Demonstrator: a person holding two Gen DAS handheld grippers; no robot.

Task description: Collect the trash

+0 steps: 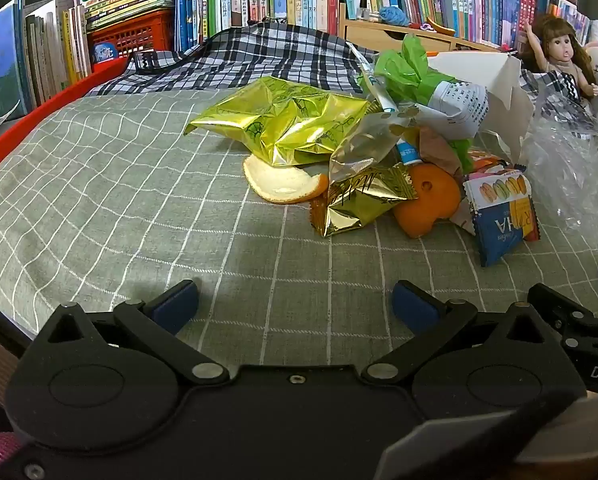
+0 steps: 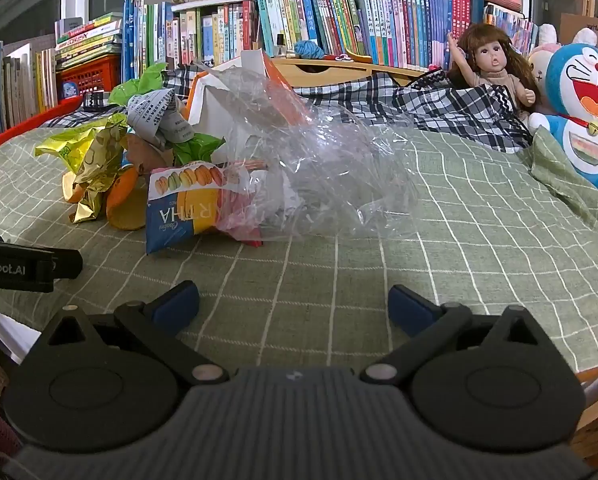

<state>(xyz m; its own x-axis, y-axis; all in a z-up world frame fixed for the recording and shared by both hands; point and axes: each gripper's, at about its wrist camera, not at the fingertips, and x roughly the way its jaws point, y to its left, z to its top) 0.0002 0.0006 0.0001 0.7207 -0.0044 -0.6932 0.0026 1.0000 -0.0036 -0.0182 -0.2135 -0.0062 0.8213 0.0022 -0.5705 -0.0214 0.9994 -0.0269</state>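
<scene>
Crinkled wrappers wait beyond open tongs

Foil, plastic and peel lie heaped on the green checked bedspread (image 1: 139,208). Both the left tongs (image 1: 295,300) and right tongs (image 2: 293,300) stand wide and empty, low over the cloth. The trash pile (image 1: 379,160) lies ahead and right of the left tongs; the clear plastic bag (image 2: 319,168) lies straight ahead of the right tongs, well apart. Best to pinch a raised edge of film or foil, not the cloth beneath.
</scene>
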